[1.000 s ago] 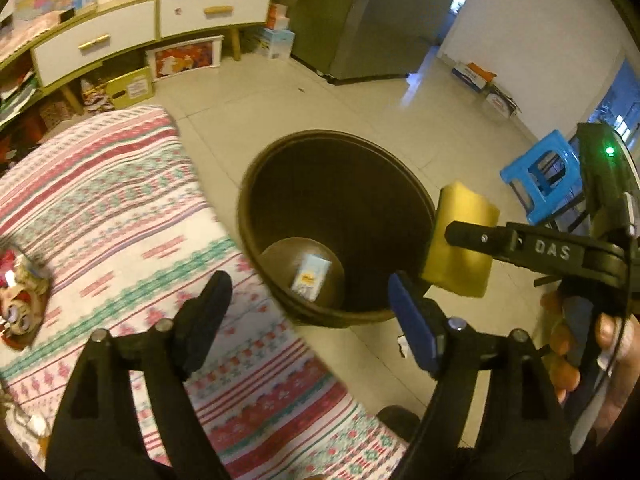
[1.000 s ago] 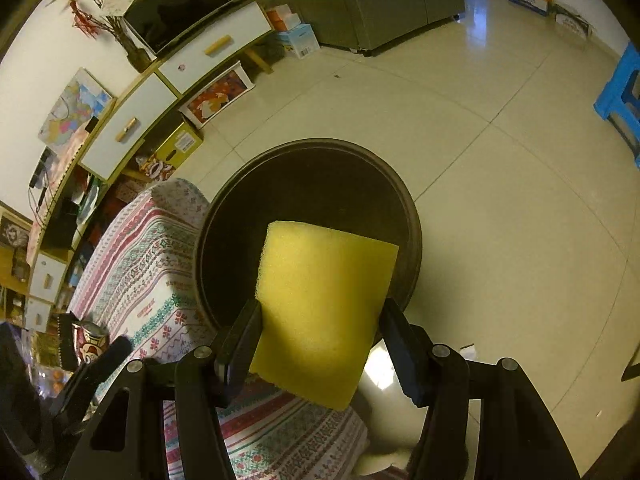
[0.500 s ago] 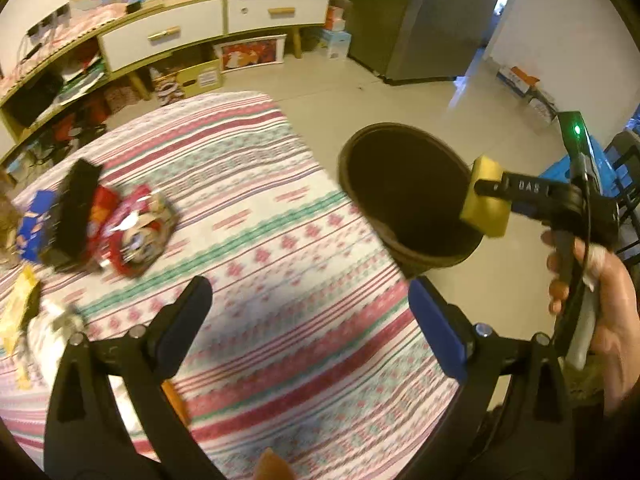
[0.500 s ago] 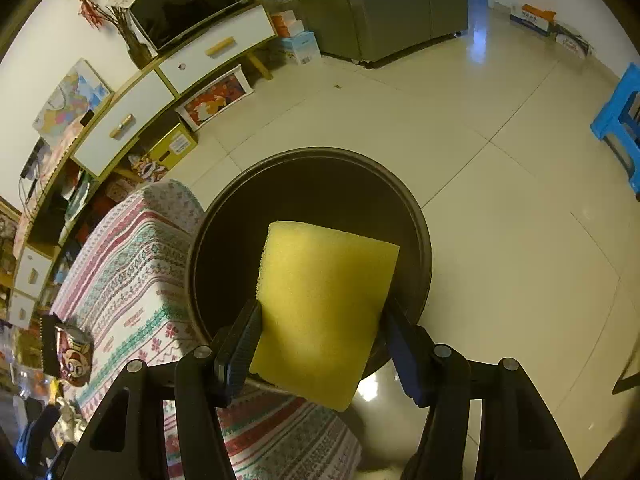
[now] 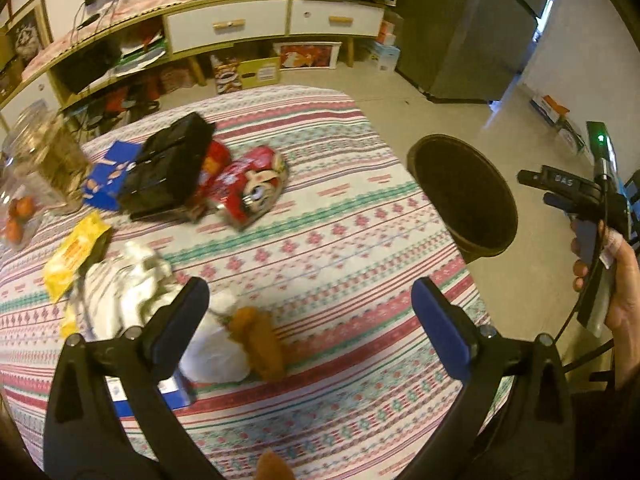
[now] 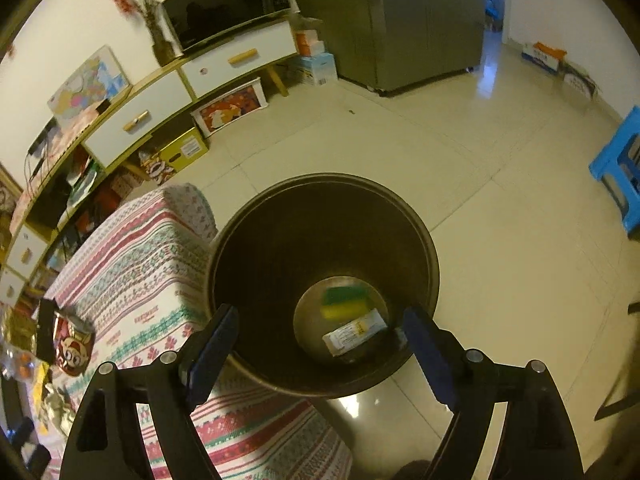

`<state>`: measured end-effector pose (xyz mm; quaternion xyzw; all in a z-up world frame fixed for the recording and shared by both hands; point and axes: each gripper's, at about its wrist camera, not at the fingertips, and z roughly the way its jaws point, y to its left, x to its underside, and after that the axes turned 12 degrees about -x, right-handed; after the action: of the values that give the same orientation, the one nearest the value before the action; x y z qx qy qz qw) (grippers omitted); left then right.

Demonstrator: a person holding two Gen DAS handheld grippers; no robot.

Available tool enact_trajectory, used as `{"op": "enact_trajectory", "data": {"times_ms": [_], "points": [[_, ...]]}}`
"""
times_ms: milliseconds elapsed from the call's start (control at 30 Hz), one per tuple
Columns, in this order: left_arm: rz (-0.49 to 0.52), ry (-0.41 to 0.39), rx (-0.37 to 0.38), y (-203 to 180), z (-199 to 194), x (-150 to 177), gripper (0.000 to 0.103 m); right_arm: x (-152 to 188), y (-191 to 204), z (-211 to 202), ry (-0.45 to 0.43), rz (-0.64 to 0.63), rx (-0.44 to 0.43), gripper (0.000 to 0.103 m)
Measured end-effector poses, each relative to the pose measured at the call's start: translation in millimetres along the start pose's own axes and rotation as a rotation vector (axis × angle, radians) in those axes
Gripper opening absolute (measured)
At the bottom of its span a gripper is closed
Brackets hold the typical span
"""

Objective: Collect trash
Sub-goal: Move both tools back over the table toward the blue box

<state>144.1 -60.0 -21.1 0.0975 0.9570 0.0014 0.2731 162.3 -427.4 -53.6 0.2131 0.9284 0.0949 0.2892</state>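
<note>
Looking down through my right gripper (image 6: pixel 316 340), I see its two blue-padded fingers spread wide apart with nothing between them, poised directly above a dark brown trash bin (image 6: pixel 248 248) that stands on the pale tiled floor. At the bottom of the bin lies a yellow and green sponge (image 6: pixel 344 302), slightly blurred, and just beside it a small white packet (image 6: pixel 354 332) with printed text. The bin stands just beside the corner of a table draped in a striped, patterned tablecloth (image 6: pixel 144 264).

Through my left gripper (image 5: pixel 310 316), I see the same spread: both fingers are apart and hold nothing, hovering over the tablecloth (image 5: pixel 320 248). Near the left finger lies a crumpled white wrapper (image 5: pixel 124 288), and between the fingers, closer to the camera, a white bag (image 5: pixel 212 348) touching a brown-orange lump (image 5: pixel 260 340) that I cannot identify. Further left lies a yellow snack packet (image 5: pixel 76 252). Toward the middle of the table sits a red cartoon-printed packet (image 5: pixel 248 184), partly under a black boxy object (image 5: pixel 168 168), with a blue box (image 5: pixel 106 176) beside that. A glass jar (image 5: pixel 44 156) stands at the far left edge. The bin (image 5: pixel 464 192) appears past the table's right edge, and the right gripper (image 5: pixel 560 184), held in a hand (image 5: pixel 616 280), hangs beyond it.
</note>
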Motion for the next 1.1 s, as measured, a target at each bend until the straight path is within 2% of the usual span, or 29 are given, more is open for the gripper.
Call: {"op": "enact_trajectory", "data": {"times_ms": [533,767,1100], "points": [[-0.083,0.061,-0.045,78,1,26,0.101,31,82,-9,0.042,-0.201,-0.032,0.087],[-0.14,0.08,-0.068,110,4,35,0.101,55,119,-5,0.092,-0.301,-0.064,0.087],[-0.203,0.142,-0.086,147,14,47,0.101,83,161,10,0.176,-0.357,-0.124,0.087]]}}
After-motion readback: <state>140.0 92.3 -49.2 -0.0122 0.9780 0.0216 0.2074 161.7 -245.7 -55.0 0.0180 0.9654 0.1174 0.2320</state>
